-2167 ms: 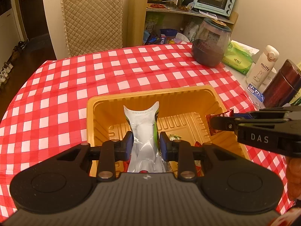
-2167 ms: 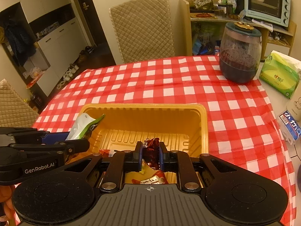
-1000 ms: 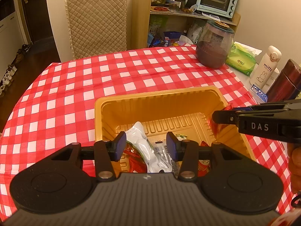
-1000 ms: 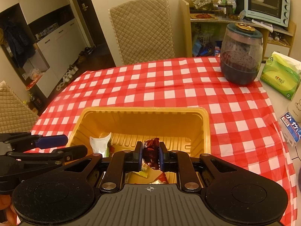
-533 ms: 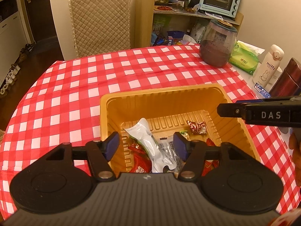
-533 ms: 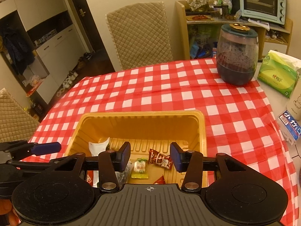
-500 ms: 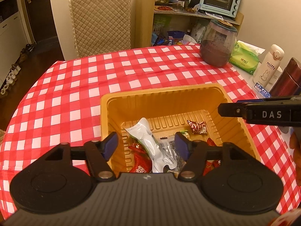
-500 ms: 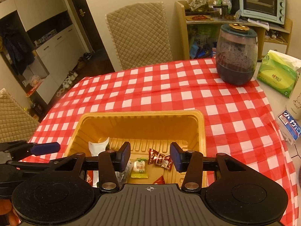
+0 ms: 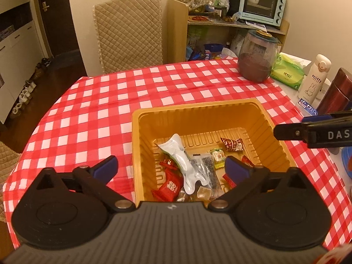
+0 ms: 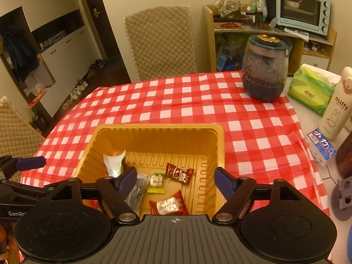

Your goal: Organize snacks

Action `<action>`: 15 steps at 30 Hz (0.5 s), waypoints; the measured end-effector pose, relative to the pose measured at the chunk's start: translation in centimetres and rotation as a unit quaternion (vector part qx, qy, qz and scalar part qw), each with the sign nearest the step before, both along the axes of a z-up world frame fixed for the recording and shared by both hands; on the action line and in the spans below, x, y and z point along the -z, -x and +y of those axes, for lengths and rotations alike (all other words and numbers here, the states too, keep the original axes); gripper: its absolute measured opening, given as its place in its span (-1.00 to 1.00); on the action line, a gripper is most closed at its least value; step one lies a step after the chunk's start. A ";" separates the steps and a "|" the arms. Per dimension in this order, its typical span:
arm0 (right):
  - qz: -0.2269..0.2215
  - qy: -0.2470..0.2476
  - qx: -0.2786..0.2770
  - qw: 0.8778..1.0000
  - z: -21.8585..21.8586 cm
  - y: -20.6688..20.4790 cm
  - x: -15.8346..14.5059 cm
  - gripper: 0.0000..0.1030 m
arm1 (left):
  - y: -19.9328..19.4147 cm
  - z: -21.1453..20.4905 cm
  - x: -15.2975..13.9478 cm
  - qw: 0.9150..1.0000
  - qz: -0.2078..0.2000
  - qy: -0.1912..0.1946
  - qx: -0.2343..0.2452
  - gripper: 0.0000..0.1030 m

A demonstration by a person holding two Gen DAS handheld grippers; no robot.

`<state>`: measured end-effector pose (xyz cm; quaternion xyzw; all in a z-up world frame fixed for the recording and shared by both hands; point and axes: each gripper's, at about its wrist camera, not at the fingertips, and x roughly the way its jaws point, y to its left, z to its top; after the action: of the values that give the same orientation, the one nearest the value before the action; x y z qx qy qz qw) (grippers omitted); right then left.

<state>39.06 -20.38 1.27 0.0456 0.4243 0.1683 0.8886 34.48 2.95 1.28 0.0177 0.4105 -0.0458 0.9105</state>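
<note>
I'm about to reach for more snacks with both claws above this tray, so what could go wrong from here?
1. Both claws hang close over the yellow tray; the left claw and right claw are opening with nothing between them, and could clip its rim or each other.
2. The glass jar, miffy bottle and dark flask stand at the table's right side; a wide swing might topple them.

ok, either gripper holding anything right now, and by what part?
Nothing held. Left gripper and right gripper jaws are opening, empty; the snacks lie loose in the yellow tray.
</note>
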 end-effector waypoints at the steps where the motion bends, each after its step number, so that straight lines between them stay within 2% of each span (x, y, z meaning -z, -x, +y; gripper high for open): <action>1: 0.000 0.001 0.001 1.000 -0.1 0.3 -0.2 0.64 | 0.3 0.0 -0.1 1.000 0.000 0.003 -0.002 0.99; 6: -0.001 0.010 0.005 1.000 -0.6 2.0 -1.0 0.75 | 2.1 0.1 -1.0 1.000 -0.002 0.013 -0.011 0.99; 15: -0.005 0.032 0.008 0.999 -1.0 6.2 -2.5 0.78 | 5.8 0.0 -2.5 0.999 -0.013 0.030 -0.029 0.99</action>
<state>32.90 -21.34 3.74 0.0198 0.4250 0.1483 0.8928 28.69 3.00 3.81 -0.0208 0.3972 -0.0313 0.9170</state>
